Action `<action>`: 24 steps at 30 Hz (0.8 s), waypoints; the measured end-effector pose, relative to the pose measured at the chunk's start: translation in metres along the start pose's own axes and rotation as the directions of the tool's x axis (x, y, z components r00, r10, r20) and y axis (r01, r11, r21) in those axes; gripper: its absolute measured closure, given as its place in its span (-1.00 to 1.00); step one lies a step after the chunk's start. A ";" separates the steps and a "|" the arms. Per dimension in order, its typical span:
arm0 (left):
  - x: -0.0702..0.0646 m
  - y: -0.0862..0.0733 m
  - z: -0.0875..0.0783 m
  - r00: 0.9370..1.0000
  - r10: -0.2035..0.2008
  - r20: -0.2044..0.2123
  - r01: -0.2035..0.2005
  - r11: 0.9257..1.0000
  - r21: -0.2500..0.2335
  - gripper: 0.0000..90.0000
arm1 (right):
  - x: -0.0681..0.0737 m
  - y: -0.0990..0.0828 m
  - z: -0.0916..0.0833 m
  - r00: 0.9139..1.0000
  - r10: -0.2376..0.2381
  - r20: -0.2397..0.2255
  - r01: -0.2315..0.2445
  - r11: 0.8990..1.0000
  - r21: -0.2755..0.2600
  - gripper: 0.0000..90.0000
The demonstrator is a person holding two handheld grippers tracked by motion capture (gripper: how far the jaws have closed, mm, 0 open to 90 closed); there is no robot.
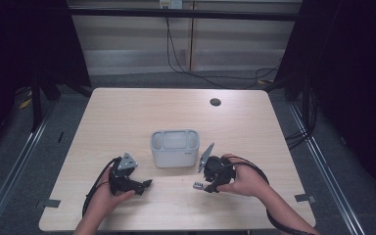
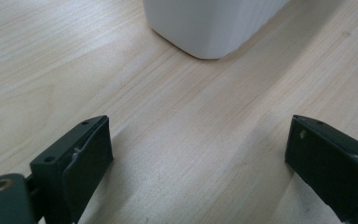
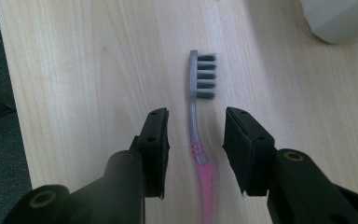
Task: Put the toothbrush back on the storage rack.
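Note:
A toothbrush (image 3: 201,77) with a grey bristle head and a pink handle lies flat on the wooden table (image 1: 127,112). My right gripper (image 3: 196,126) hangs low over it, jaws one on each side of its neck with a gap on both sides, so it is open. In the high view the brush head (image 1: 198,185) pokes out to the left of the right gripper (image 1: 208,187). My left gripper (image 1: 147,184) rests on the table, left of the brush. Its jaws stand wide open over bare wood (image 2: 198,135).
A white plastic caddy (image 1: 175,154) with compartments stands mid-table, just beyond both grippers; its corner (image 2: 209,23) is close ahead of the left jaws and its edge (image 3: 340,18) shows at the upper right. A dark cable hole (image 1: 215,102) sits far back. The table's near edge lies close behind my hands.

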State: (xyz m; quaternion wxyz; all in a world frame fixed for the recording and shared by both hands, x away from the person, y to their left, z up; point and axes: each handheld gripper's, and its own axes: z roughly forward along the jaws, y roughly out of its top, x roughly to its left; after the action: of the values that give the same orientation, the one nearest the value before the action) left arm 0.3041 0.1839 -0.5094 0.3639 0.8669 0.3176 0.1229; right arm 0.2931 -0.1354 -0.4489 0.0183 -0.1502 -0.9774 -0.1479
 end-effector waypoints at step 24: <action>0.000 0.000 0.000 1.000 -0.009 -0.001 0.009 1.000 -0.007 -0.85 | -0.001 -0.001 0.020 1.000 -0.018 -0.016 0.019 0.999 0.035 0.61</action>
State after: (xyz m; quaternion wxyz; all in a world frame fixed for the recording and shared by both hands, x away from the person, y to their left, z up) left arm 0.3038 0.1835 -0.5097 0.3671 0.8643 0.3211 0.1227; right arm 0.2943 -0.1306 -0.4679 0.0275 -0.1396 -0.9810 -0.1319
